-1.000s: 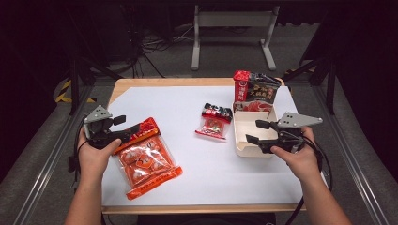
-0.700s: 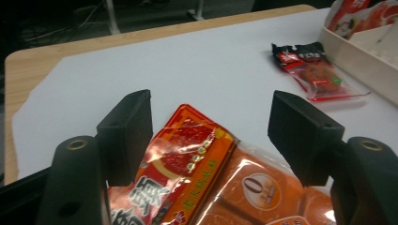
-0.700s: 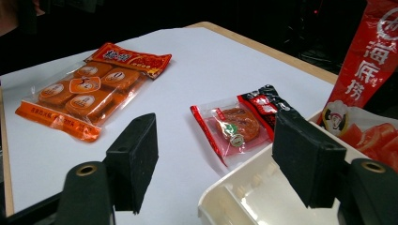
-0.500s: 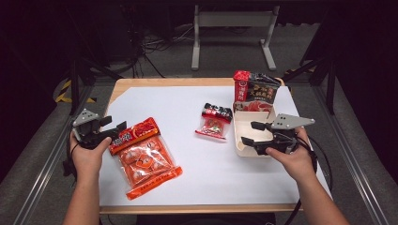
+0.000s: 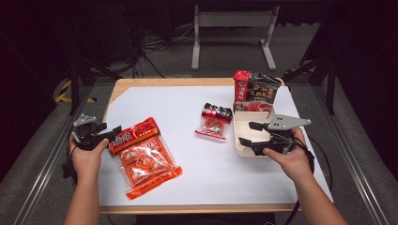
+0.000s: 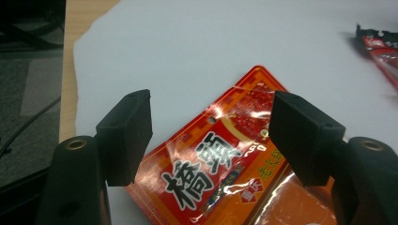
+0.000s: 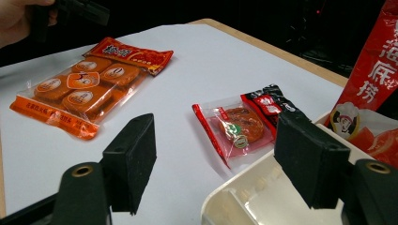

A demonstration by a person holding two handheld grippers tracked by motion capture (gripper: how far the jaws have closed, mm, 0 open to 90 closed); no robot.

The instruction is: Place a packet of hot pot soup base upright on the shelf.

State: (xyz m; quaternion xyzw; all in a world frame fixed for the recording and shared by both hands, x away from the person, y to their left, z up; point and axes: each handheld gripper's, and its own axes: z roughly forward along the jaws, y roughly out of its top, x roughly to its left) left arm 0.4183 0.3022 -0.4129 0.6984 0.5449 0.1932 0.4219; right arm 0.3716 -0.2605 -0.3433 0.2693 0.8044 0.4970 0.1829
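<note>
Left of the white tray [image 5: 241,140], at the table's near-left corner, the left gripper [image 5: 109,132] lines up on the red header of the orange pack [image 5: 145,159]; its jaws stand wide apart with that header lying between them, the pads touching nothing, so no grip yet. The pack lies flat on the white sheet [image 5: 187,173], its header turned toward the gripper, which I judge makes the stiff sealed edge the easy place to pinch. Over the tray's near rim, the right gripper [image 5: 248,133] hangs with jaws spread and nothing between them, likely waiting to steady the tray. Just left of the tray lies the small pouch [image 5: 215,121], flat and untouched. Behind the tray stands the red bag [image 5: 253,88], upright at its far wall.
</note>
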